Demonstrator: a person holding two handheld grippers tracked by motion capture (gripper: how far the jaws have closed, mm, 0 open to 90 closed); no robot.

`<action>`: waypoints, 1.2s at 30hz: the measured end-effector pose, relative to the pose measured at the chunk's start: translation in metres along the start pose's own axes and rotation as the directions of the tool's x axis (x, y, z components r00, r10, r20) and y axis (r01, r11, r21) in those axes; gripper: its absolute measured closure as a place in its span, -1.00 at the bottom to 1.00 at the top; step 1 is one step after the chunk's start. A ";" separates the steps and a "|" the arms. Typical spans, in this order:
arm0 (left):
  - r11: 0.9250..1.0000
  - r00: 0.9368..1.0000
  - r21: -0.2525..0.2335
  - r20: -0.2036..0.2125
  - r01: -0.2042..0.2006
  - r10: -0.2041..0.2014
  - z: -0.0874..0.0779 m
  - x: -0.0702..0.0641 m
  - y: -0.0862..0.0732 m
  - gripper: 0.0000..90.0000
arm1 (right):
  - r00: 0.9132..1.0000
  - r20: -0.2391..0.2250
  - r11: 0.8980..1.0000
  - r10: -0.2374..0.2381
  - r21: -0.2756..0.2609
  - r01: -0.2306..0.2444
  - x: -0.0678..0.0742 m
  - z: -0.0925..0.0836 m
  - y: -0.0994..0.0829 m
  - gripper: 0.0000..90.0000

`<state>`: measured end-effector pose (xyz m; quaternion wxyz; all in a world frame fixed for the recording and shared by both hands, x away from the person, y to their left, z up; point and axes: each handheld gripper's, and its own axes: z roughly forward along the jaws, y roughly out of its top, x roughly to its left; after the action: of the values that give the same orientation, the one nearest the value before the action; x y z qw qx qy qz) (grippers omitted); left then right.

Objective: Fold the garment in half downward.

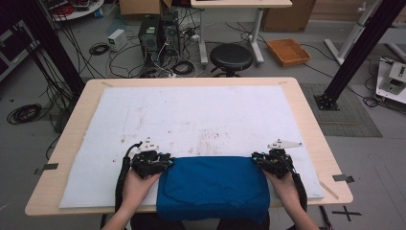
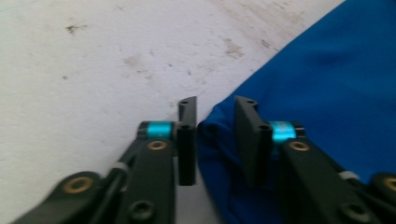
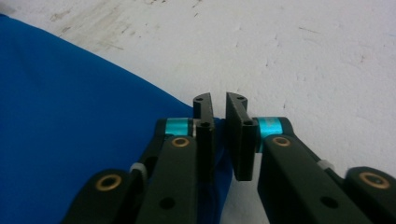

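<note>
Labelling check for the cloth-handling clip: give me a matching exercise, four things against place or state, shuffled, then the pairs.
1. folded blue fabric cloth
2. white stained felt mat
3. left tongs
4. round black stool

A. on the floor beyond the table
B. at the cloth's far left corner
C. lies at the table's near edge
D. covers the tabletop

Pairs: 1-C, 2-D, 3-B, 4-A

A: Cloth (image 1: pixel 213 187): solid blue, unpatterned. Mat (image 1: pixel 191 115) beneath it: white, brown smudges.

B: Grippers, left (image 1: pixel 160 160) and right (image 1: pixel 258 159), at the cloth's corners: black, cyan bands, brass rivets. Table (image 1: pixel 72 139) around the mat: pale wood.
</note>
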<state>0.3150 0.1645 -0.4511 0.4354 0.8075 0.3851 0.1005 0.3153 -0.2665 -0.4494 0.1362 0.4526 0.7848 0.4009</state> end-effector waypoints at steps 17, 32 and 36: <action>0.996 0.991 -0.029 -0.102 -0.087 0.083 0.009 0.024 0.035 0.87 | 0.996 0.020 0.995 -0.088 -0.048 0.089 -0.019 0.016 0.036 0.89; 0.995 0.983 -0.085 -0.181 -0.041 0.025 0.033 0.063 0.074 0.87 | 0.997 0.063 0.998 -0.053 -0.038 0.055 -0.049 0.051 0.087 0.89; 0.997 0.980 -0.072 -0.198 -0.041 0.026 0.038 0.065 0.076 0.87 | 0.997 0.053 0.998 -0.051 -0.022 0.052 -0.055 0.061 0.088 0.89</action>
<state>0.4184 0.1622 -0.4259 0.4235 0.7830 0.4085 0.2018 0.4334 -0.2569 -0.4303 0.1721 0.4407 0.7878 0.3943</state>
